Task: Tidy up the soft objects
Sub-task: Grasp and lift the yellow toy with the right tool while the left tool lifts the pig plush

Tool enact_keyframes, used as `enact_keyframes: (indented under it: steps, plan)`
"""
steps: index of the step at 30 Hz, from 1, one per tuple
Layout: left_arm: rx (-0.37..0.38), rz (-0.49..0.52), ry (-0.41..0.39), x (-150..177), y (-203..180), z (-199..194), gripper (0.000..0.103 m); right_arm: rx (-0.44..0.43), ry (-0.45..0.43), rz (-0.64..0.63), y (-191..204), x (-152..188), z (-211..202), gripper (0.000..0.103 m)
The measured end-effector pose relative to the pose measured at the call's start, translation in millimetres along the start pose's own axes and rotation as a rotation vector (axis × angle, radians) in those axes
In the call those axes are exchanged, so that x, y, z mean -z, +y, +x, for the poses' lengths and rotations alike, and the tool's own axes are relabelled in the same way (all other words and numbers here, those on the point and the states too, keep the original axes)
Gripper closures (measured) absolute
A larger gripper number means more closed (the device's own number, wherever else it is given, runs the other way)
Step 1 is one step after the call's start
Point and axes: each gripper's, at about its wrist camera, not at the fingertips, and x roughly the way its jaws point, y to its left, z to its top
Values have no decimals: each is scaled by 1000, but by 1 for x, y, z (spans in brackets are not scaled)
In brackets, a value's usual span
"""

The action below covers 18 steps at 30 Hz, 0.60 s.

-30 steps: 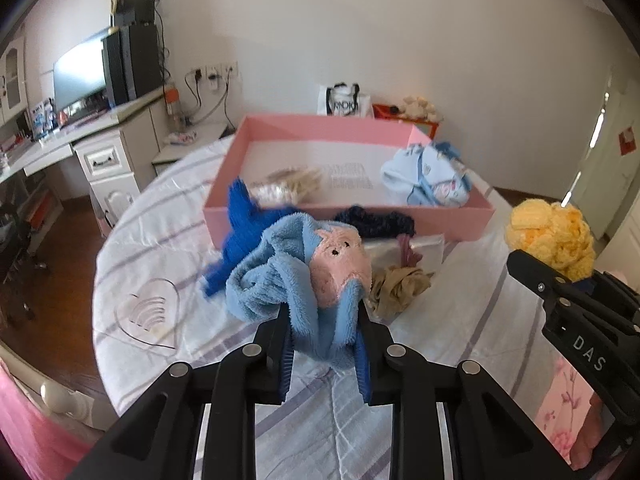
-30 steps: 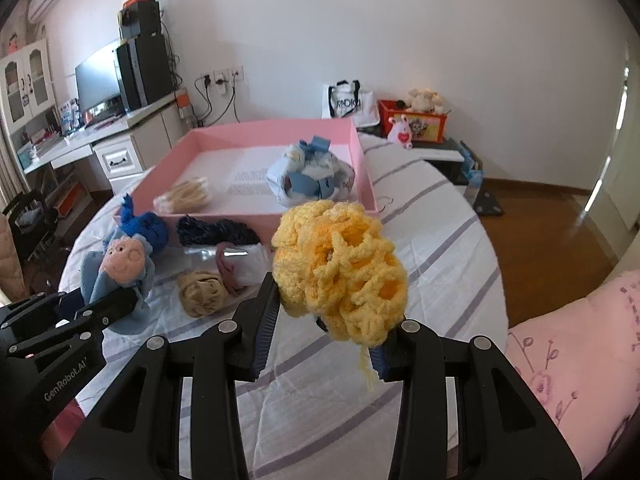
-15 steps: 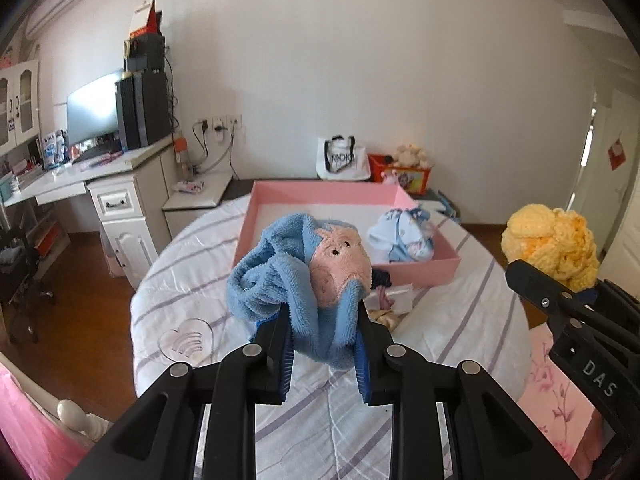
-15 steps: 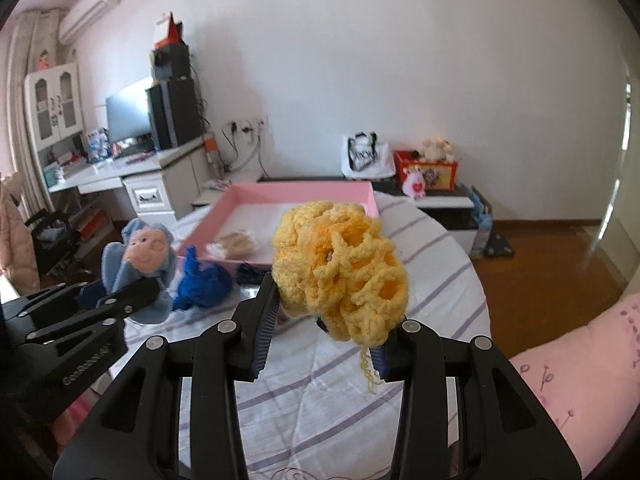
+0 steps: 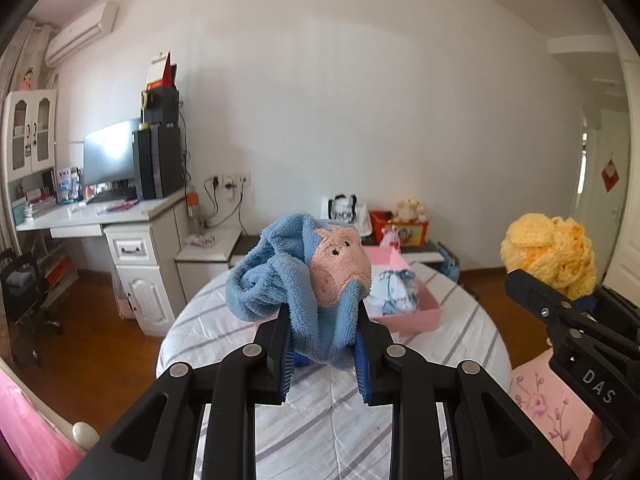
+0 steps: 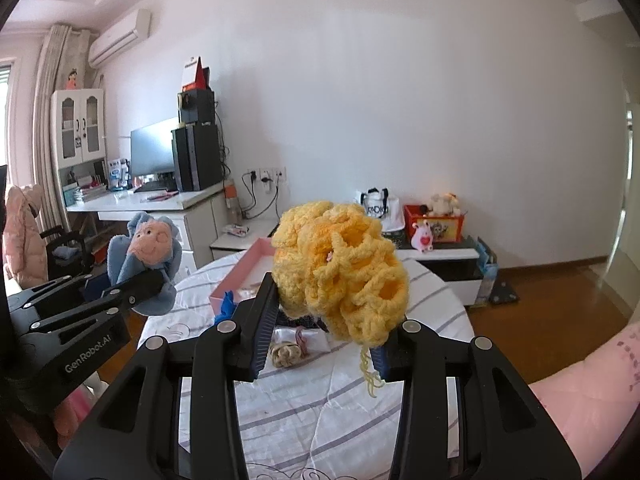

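Note:
My left gripper (image 5: 322,350) is shut on a blue terry-cloth toy with a pink face (image 5: 304,284), held high over the round table (image 5: 328,420). The same toy (image 6: 148,248) shows at the left of the right wrist view. My right gripper (image 6: 322,332) is shut on a yellow crocheted bundle (image 6: 340,272), which also appears at the right of the left wrist view as the yellow bundle (image 5: 550,252). Behind both lies the pink tray (image 5: 424,312), pink tray (image 6: 250,262), holding a light blue cloth (image 5: 394,292).
On the striped tablecloth (image 6: 320,412) lie a beige sock bundle (image 6: 286,354), a blue item (image 6: 226,306) and a dark item mostly hidden behind the yellow bundle. A white desk (image 5: 132,240) with a monitor stands left; a low cabinet (image 6: 444,258) stands by the far wall.
Both grippers have risen and tilted up with their toys still held. The table and pink tray now look smaller and lower, and more of the wall and ceiling shows.

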Motion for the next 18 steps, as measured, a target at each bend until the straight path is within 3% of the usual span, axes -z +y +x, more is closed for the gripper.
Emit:
enact_keyframes:
  steps: [8, 18]
  plan:
    - [1, 9, -59, 21, 1, -40, 81, 8, -39, -8, 3, -1, -15, 66]
    - [-4, 5, -66, 41, -6, -49, 81, 13, -43, -11, 6, 3, -16, 66]
